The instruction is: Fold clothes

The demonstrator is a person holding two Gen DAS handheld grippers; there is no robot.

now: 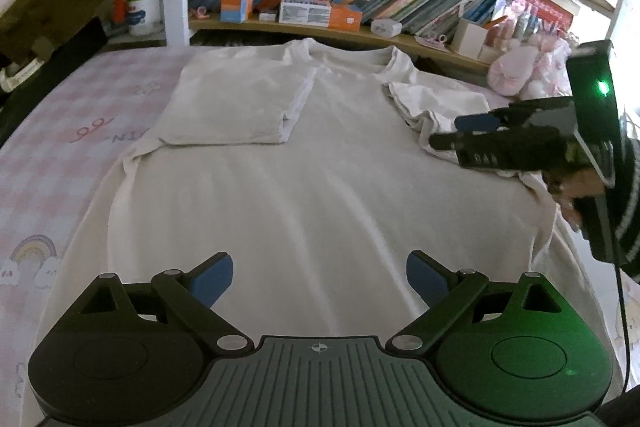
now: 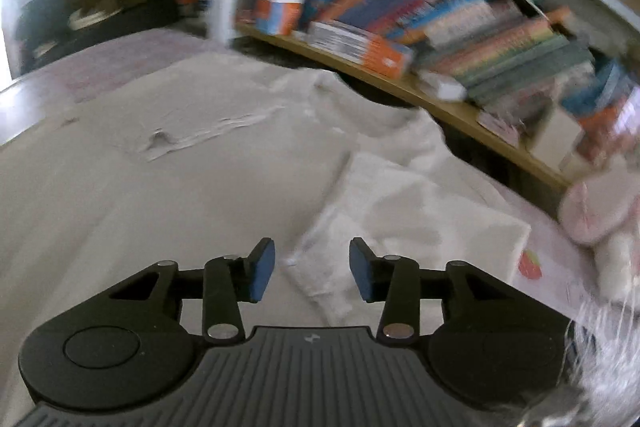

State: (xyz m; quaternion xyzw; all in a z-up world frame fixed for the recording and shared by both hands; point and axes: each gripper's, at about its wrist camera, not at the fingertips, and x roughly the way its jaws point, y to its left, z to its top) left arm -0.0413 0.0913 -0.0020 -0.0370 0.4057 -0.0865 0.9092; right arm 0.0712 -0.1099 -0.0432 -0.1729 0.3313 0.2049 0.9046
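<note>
A white T-shirt [image 1: 320,167] lies flat on a pink checked bed sheet [image 1: 52,155], one sleeve folded in, two hand-held grippers over it

Left wrist view: the left gripper [image 1: 320,279] hovers over the shirt's lower part, jaws wide apart, holding nothing; the left sleeve [image 1: 236,107] lies folded flat onto the chest, the right sleeve [image 1: 436,103] is rumpled and only loosely turned in, and the right gripper [image 1: 444,137] points at it. Right wrist view, blurred: the right gripper [image 2: 312,271] hangs just above the right sleeve [image 2: 420,215], fingers parted and empty. Judging by this, the sleeve-folding step is in hand; next likely calls for pinching that sleeve's edge and laying it flat across the chest
</note>
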